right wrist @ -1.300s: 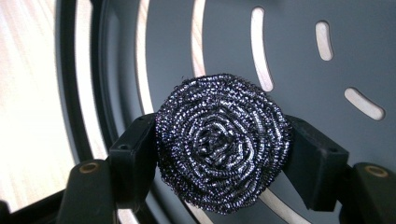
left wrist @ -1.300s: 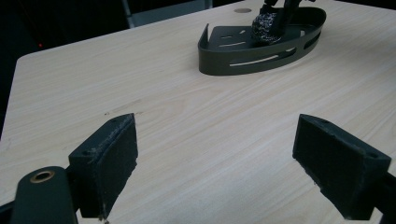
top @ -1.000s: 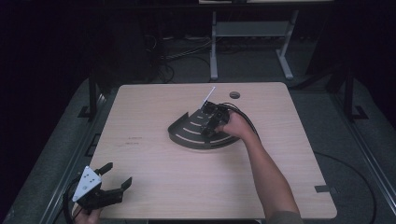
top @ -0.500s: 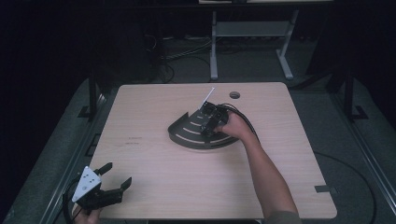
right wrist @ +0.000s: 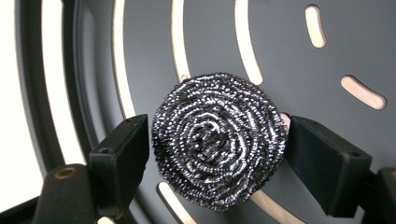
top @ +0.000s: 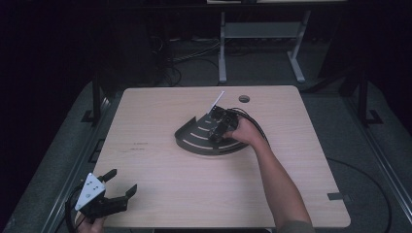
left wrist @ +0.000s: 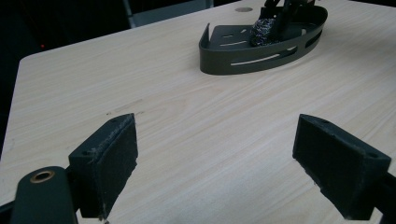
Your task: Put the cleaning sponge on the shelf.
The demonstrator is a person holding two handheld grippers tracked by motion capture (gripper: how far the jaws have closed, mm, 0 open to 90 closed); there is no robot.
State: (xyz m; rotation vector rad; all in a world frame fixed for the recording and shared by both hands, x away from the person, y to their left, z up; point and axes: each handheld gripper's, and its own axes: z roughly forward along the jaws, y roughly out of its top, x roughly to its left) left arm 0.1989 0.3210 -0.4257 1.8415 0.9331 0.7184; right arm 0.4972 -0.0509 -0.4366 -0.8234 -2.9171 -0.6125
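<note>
A dark grey slotted fan-shaped tray (top: 194, 141) lies at the middle of the wooden table (top: 160, 194). A round steel-wool scourer (right wrist: 217, 140) rests on the tray floor (right wrist: 299, 56). My right gripper (top: 217, 127) points down into the tray. Its jaws have just been opening and stand at either side of the scourer, at most grazing its edges (right wrist: 217, 126). My left gripper (top: 122, 180) hovers open at the table's near left corner with nothing between its pads (left wrist: 217, 123). From there the tray (left wrist: 243, 56) and the scourer (left wrist: 263, 30) lie far ahead.
A thin white rod (top: 217, 102) sticks up at the tray's far side by the right gripper. A round cable hole (top: 244, 98) sits near the table's far edge. A metal frame (top: 262, 34) and cables lie on the dark floor beyond.
</note>
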